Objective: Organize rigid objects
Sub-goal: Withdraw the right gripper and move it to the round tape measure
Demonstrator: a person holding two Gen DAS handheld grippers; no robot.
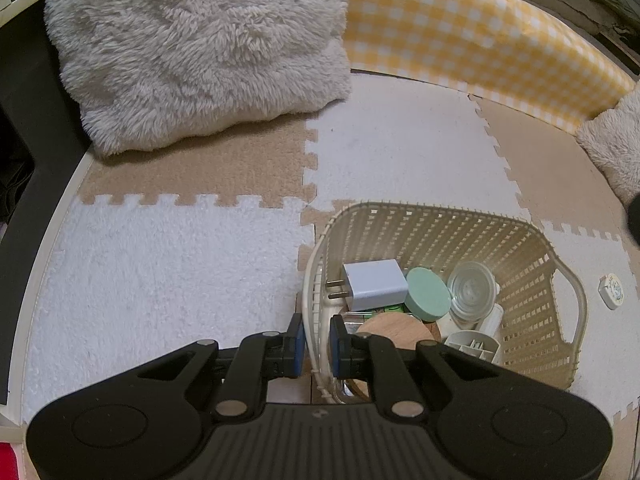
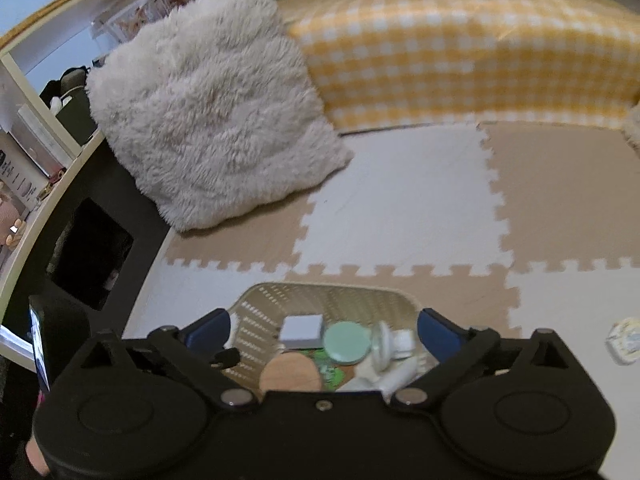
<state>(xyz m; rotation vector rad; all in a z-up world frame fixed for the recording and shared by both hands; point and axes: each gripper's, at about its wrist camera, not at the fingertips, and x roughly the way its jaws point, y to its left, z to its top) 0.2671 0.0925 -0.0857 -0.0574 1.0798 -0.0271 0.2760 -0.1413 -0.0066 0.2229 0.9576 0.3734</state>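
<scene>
A cream plastic basket stands on the foam mat and holds a white charger plug, a mint round lid, a clear glass lid, a round wooden disc and other small items. My left gripper is shut on the basket's near left rim. My right gripper is open and empty, raised above the basket. A small white round object lies on the mat to the right of the basket; it also shows in the right wrist view.
A fluffy white cushion leans at the back left. A yellow checked mattress edge runs along the back. Another fluffy cushion is at the right. Dark furniture borders the mat on the left.
</scene>
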